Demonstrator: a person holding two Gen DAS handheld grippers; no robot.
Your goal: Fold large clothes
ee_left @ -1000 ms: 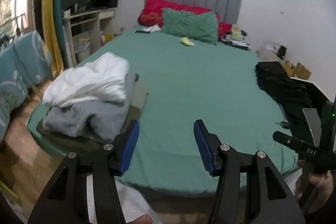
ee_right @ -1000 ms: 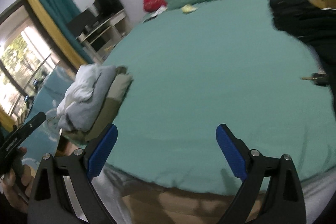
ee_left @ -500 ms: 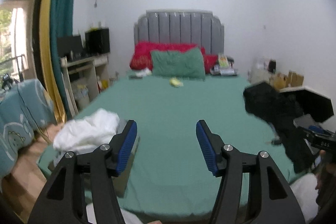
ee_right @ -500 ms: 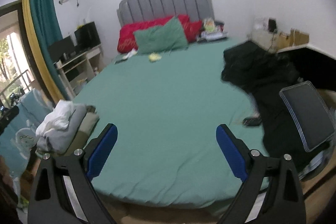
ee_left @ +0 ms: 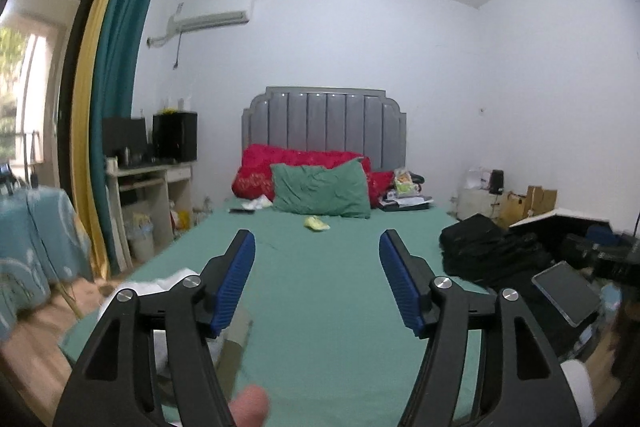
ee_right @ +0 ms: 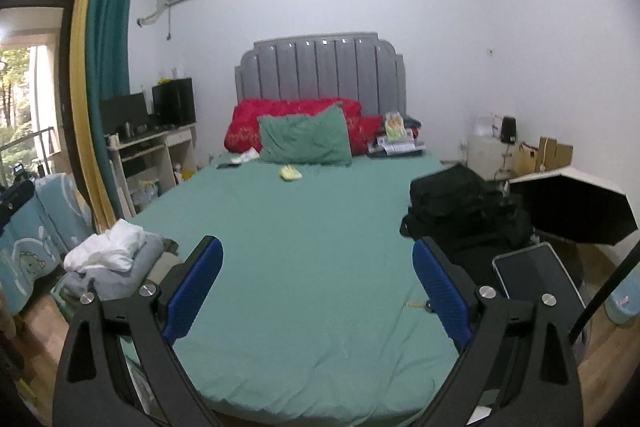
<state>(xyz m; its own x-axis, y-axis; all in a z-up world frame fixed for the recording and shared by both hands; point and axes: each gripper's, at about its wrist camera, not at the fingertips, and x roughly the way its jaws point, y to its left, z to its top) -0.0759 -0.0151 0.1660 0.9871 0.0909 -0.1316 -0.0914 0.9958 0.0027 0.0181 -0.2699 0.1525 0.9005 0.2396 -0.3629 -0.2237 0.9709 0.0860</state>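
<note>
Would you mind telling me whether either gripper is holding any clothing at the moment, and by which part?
Nothing is held. The left gripper is empty with its jaws opening, and the right gripper stands open and empty above the bed.

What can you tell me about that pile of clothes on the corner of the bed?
The pile of clothes sits on the bed's near left corner. A crumpled white piece lies on top, a folded grey one under it, and an olive one at the bottom. They look soft. Neither gripper touches the pile. The left wrist view hides most of it.
</note>
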